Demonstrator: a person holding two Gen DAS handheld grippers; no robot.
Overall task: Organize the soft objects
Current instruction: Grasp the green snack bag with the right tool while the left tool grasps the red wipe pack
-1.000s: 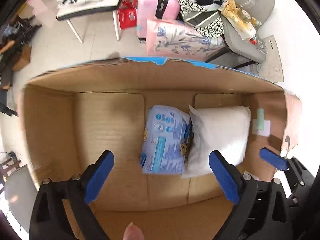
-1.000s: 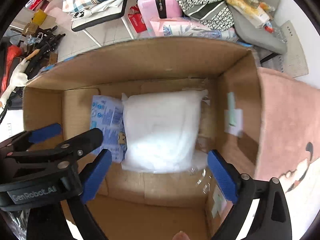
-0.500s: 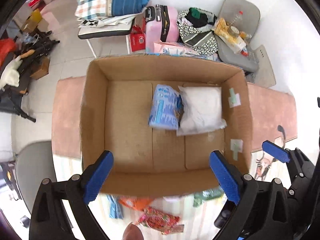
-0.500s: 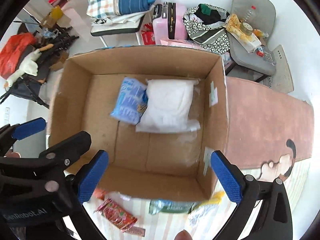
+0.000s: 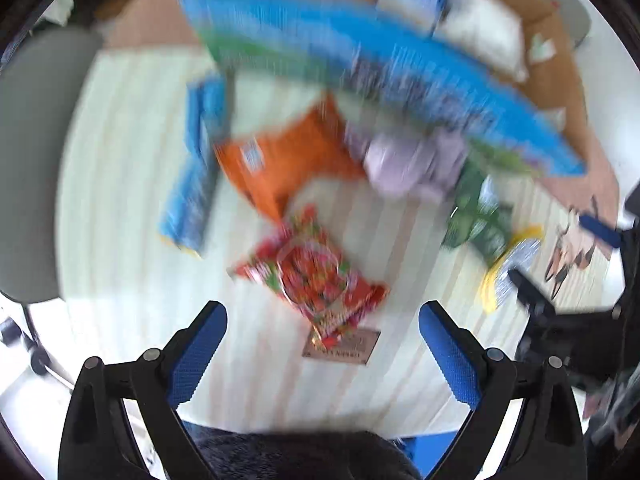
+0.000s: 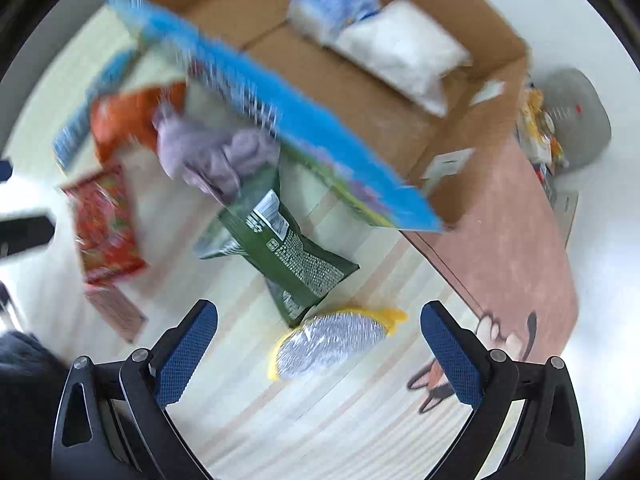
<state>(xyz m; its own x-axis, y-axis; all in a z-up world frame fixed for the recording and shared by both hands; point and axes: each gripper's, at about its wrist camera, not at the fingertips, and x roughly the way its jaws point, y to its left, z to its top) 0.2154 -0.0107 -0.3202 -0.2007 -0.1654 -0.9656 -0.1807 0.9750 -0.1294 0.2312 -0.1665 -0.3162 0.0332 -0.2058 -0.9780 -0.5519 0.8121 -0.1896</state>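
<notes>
I see the cardboard box beyond both grippers, white pillow inside. My left gripper gapes empty just short of the red packet; my right gripper gapes around the yellow-rimmed foil pack.

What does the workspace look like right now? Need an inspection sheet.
Surface: pale striped mat, with a pink rug beside it.
Job's things: cardboard box holds a white pillow and a blue pack. Loose on the mat: green bag, red bag, orange bag, purple cloth, silver-and-yellow pack, blue pack at far left.
Clutter: small brown card under the red bag's end.
Grippers: left tongs and right tongs both open, holding nothing.
Cables: nothing seen.
Surroundings: grey chair; both views motion-blurred.
</notes>
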